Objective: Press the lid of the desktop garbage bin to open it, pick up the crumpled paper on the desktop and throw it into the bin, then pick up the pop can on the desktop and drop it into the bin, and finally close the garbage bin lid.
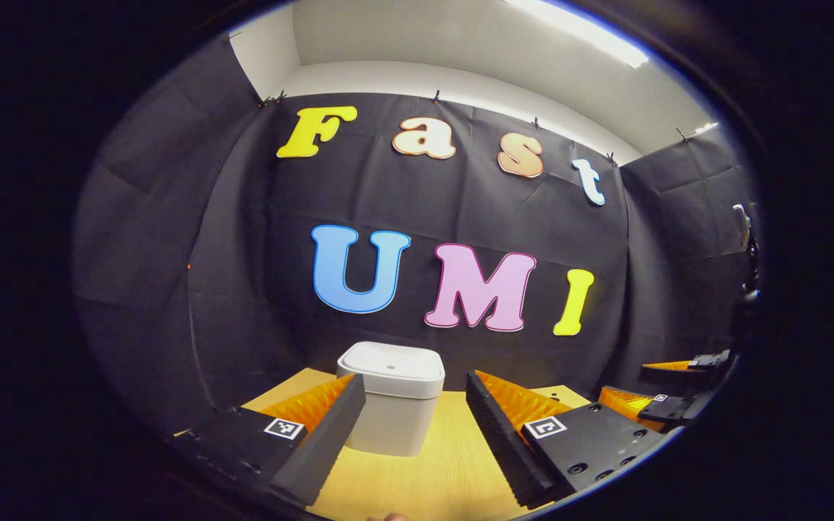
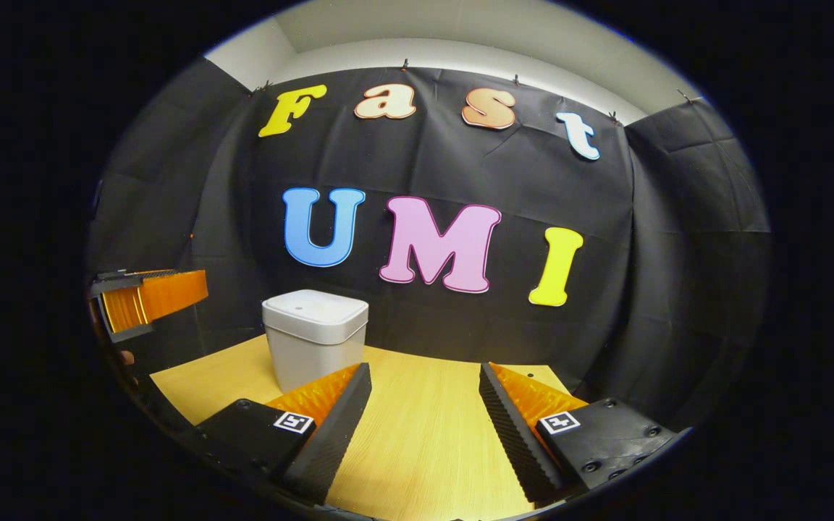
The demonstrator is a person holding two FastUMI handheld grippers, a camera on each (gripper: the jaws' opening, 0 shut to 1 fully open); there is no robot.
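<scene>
**Bin shut, both grippers wide open**

The garbage bin stands near the tabletop's far edge, lid down. The left gripper hangs spread apart and empty, the bin straight ahead between its fingers. The right gripper, jaws parted and holding nothing, has the bin ahead and off to its left side, well apart.
</scene>
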